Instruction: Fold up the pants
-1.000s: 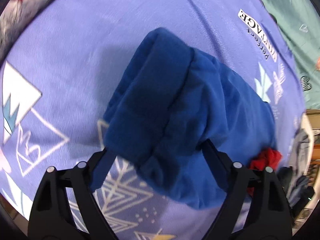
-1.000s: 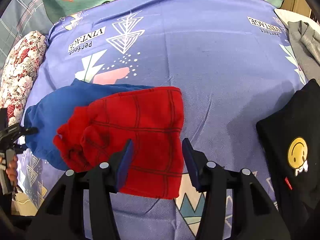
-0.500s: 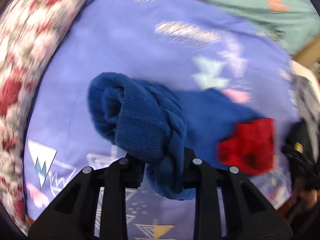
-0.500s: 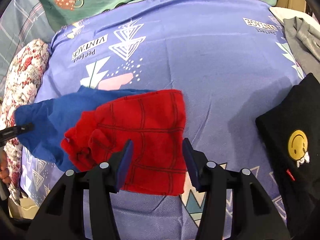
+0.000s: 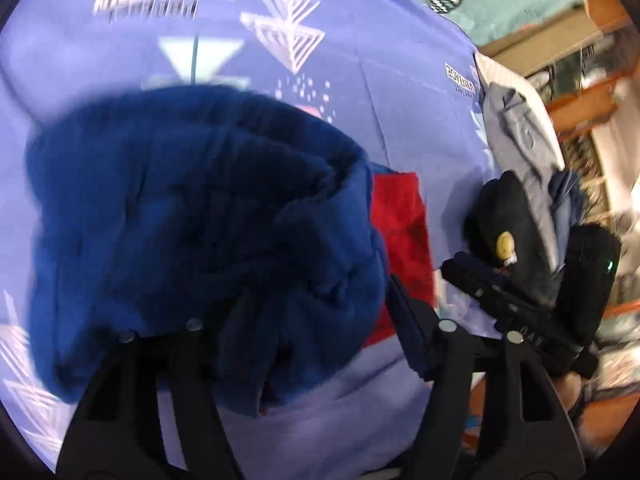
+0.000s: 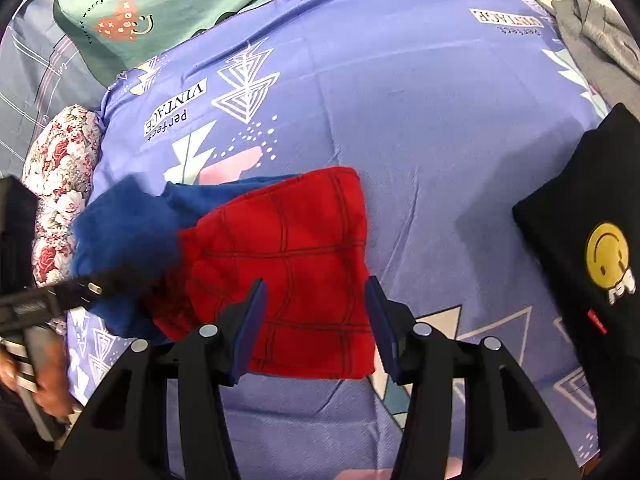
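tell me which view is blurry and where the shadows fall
Left wrist view: motion-smeared, the blue pants fuzzy and the bedsheet lettering streaked. Right wrist view: mostly sharp, its print legible; only the blue fabric and left gripper at its left edge are smeared, and a soft shadow lies beside the black shirt.

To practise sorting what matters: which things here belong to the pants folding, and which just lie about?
Job: pants, left claw, right claw.
Lying about: black shirt, grey garment, floral pillow.
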Motion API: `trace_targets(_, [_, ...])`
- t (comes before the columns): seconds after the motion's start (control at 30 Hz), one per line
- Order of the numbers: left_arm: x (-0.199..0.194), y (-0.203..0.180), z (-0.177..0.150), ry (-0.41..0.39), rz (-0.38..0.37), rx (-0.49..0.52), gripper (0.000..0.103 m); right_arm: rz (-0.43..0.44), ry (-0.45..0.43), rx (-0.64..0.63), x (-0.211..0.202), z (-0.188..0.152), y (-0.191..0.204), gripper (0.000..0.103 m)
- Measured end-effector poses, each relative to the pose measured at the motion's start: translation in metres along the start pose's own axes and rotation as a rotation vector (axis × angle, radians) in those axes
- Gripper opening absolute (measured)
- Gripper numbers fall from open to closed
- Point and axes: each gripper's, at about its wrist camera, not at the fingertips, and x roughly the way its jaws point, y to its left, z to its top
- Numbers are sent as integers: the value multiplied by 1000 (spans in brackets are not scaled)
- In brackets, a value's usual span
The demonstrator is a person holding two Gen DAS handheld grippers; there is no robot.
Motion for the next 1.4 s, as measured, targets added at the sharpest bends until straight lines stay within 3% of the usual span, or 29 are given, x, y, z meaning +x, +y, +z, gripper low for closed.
trace_targets(0.1, [-22,-7,-8,-28,-82,-15,89,8,3,5,0,1,-1,54])
trace_targets(0.2, [-55,-12,-12,-89,-94,14,95,32,12,34,1,5,-4,56])
trace_targets(0.33, [-104,9,-15,-187,-102,-54,96,89,23,34,2,12,6,56])
trace_targets(0.47, [-130,46,-14,-273,-15,-160,96,148,30,-31,1,21,33,57])
trace_targets(0.6, [-147,110,-19,-312,110,-306,96,215,46,-89,0,24,64,60])
trace_targets(0.77, [-120,152,-19,-243,299,-394,96,234,58,-158,4,25,97,71])
trace_targets(0.97, [-78,146,-15,-134,316,-359,96,141,79,-264,21,20,124,73])
trace_targets(1.1, [-68,129,-12,-111,314,-306,96,76,86,-319,42,15,131,73])
trace_targets(1.13, [-66,127,-12,-106,316,-299,96,72,57,-313,43,18,128,64])
trace_targets(1.2, [-64,124,-12,-105,307,-289,96,99,48,-275,41,27,120,33])
trace_targets(1.33, [-68,119,-18,-114,260,-263,96,219,1,-178,9,39,92,27])
trace_targets(1.4, [-72,115,-21,-119,243,-242,96,236,4,-132,4,38,74,26])
